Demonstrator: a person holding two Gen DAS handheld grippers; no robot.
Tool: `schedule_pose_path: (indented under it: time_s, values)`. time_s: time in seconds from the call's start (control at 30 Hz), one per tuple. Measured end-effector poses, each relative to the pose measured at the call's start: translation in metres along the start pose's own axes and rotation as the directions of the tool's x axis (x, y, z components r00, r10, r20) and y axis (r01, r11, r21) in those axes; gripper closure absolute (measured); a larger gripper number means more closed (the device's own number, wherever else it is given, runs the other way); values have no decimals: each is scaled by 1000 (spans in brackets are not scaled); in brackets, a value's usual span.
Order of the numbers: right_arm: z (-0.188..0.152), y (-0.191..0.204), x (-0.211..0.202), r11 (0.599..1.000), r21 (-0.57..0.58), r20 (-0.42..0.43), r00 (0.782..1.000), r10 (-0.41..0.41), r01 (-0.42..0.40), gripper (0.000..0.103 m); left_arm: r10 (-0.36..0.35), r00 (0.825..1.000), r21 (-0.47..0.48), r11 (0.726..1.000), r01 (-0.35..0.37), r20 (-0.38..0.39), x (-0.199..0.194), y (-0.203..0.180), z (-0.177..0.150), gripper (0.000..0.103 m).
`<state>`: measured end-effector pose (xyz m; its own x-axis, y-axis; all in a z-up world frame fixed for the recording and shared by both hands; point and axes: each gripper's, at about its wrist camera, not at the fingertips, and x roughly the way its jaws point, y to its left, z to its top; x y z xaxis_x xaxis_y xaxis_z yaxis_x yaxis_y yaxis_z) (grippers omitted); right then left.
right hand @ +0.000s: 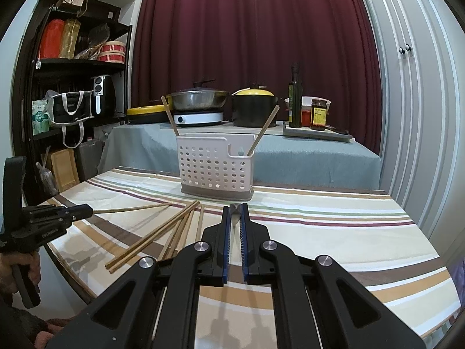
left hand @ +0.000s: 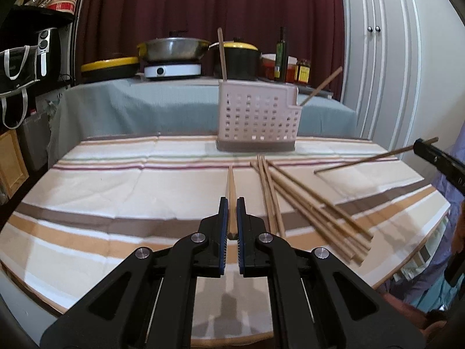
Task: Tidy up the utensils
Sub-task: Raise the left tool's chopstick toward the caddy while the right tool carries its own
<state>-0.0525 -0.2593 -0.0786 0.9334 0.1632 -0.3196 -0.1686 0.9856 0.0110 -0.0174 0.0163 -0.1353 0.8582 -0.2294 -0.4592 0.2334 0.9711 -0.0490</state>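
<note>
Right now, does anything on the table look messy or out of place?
Yes. Loose chopsticks lie crisscrossed on the striped cloth before the white caddy, which holds only two, leaning apart.

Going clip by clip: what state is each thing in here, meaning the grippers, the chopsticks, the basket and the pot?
Left gripper: shut on the left-held chopstick.
Right gripper: shut on the right-held chopstick.
Basket: upright on the tablecloth.
Stored chopsticks: two, leaning inside the basket at opposite ends.
Loose chopsticks: lying in a fanned pile on the tablecloth.
Black pot: lid on.
</note>
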Motion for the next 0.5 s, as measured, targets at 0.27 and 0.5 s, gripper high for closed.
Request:
schedule_pose_path:
  time_s: [0.27, 0.5]
  values:
    - [22, -2, -3, 1000, 6, 17, 1000, -10, 10, 96, -5, 999, -9, 1000, 5, 52, -19, 1, 41, 97]
    - [42, -6, 10, 1000, 15, 6, 1000, -16, 16, 96, -34, 998, -14, 999, 35, 60, -18, 5, 74, 97]
